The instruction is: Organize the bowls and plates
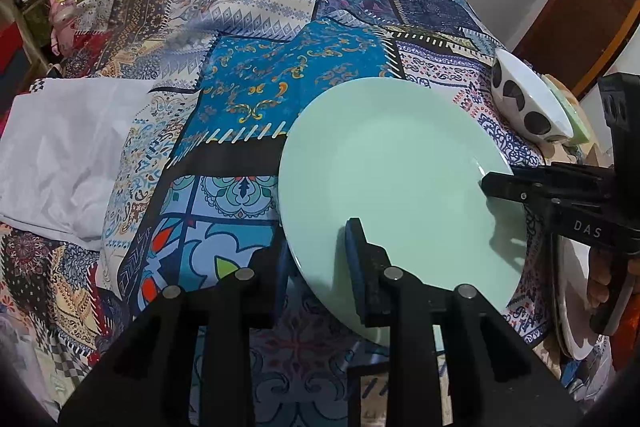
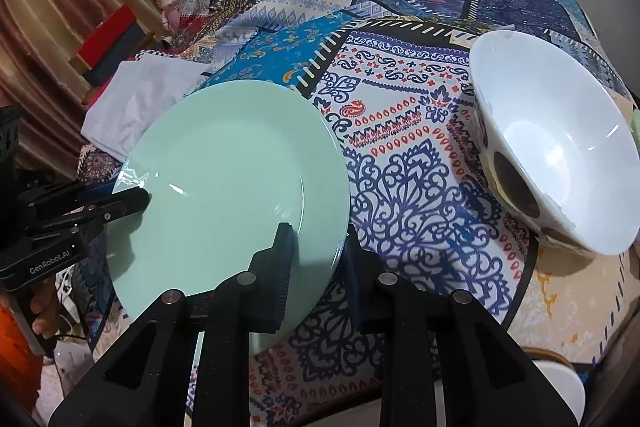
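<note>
- Gripping the green plate [image 1: 392, 179] from two sides, both grippers have a pad over its rim while it sits tilted above the patchwork cloth [image 1: 248, 95]
- The left gripper [image 1: 320, 259] straddles the plate's near-left edge in its own view: one blue-padded finger [image 1: 360, 247] lies on the top face, the other sits below the rim
- Its jaws are nearly together with the rim between them; whether the pads press or only bracket the rim cannot be told
- The right gripper [image 2: 316, 255] straddles the plate's near-right edge in the right wrist view, one finger [image 2: 284, 259] on the top face, the other just outside and under the rim
- Its jaws are close together and pinch the rim
- In the left wrist view the right gripper's black fingers come in from the right and end on the plate's far-right rim
- In the right wrist view the left gripper comes in from the left, its tip on the plate's left rim, with a hand [image 2: 42, 311] on its handle
- A white bowl [image 2: 560, 147] with dark spots on its outside stands tilted on the cloth, well right of the plate and apart from it
- A white cloth [image 1: 68, 151] lies crumpled on the patchwork, left of the plate
- Another white dish [image 1: 576, 307] shows partly at the right edge of the left wrist view, behind the right gripper's handle
- A pink rabbit figure [image 1: 62, 15] stands at the far left beside cluttered shelves
</note>
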A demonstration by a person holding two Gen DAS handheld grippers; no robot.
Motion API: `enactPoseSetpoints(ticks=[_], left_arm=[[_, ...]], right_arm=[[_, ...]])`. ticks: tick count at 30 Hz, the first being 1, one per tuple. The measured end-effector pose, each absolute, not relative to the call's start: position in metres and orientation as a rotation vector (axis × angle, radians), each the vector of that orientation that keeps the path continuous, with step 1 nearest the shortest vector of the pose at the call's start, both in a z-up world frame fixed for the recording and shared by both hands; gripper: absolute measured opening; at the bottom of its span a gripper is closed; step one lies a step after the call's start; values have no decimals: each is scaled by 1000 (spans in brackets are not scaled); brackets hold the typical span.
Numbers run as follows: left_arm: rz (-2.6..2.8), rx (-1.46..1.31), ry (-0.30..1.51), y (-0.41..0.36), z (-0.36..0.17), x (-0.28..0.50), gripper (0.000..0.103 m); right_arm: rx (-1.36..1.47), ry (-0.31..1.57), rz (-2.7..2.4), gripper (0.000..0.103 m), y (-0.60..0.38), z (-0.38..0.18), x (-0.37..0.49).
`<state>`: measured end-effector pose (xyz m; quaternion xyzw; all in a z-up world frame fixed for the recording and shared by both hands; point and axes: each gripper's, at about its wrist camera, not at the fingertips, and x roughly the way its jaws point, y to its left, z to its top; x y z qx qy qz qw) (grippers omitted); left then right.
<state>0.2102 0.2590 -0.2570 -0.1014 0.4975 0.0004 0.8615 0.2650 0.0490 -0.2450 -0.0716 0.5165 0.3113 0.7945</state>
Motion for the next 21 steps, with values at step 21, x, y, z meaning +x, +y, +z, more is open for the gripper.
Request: enactPoseSetpoints(ticks=[21], left_arm=[[-24, -171, 959, 205, -198, 174, 26]], right_arm=[[-90, 1012, 649, 22, -4, -195, 225]])
